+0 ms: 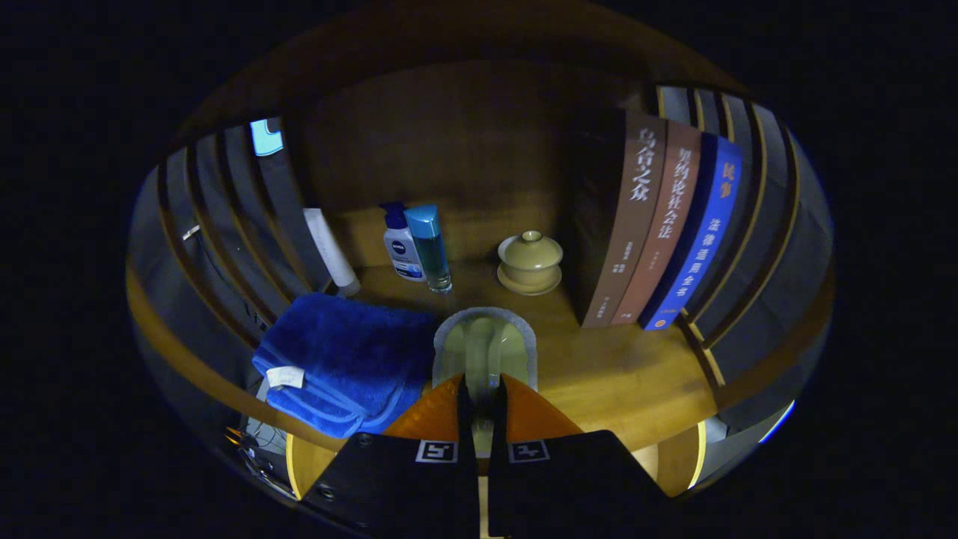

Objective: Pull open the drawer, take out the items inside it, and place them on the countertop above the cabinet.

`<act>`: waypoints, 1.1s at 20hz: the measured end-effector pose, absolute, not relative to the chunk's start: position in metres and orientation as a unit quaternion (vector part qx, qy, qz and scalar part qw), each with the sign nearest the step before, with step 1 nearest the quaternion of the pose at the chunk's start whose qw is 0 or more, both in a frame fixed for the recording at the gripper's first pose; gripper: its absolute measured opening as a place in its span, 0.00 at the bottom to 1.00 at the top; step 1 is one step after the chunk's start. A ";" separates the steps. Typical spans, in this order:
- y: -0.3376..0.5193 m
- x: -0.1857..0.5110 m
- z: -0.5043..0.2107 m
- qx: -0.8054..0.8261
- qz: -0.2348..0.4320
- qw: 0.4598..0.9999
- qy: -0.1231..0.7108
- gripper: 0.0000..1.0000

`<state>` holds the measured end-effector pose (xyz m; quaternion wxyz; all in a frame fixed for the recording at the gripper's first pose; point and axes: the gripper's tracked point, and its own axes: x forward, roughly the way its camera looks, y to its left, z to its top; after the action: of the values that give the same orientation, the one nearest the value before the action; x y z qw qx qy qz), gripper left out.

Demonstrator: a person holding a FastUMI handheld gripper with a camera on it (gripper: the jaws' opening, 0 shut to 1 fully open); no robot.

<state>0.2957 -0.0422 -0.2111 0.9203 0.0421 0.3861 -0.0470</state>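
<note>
While the gripper [479,389] hovers low over the front edge of the countertop [621,374], its orange fingers [430,412] stand nearly together with a pale glassy item [485,348] caught between them, apparently pinched from both sides, though the contact itself is hard to see. What the item is I cannot tell; it reads as a light green piece with a grey rim, reaching just ahead of the fingertips above the wood. The biggest risk, as I judge it, is the row of books [658,224] standing upright at the right rear corner: a swing that way could tip them onto the shelf. Next comes the blue towel [344,359], folded at the left front edge and lying just beside the held item; setting down partly on it would leave the piece tilted and liable to slide. Smaller still, the lidded teacup [530,260] sits mid-depth beyond the fingers, near enough that a push forward could knock its lid. The lotion bottle [400,243] and the blue-capped bottle [430,247], touching each other at the left rear, would topple easily. A bare patch right of the fingers looks safest.
</note>
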 end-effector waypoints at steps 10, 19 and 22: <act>-0.046 0.311 -0.245 0.053 -0.056 0.906 0.416 0.57; -0.036 0.281 -0.203 0.071 -0.045 0.933 0.350 1.00; -0.030 0.243 -0.176 0.071 -0.039 0.951 0.297 1.00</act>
<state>0.2434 -0.0302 -0.1762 0.9514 0.0708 0.2970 -0.0390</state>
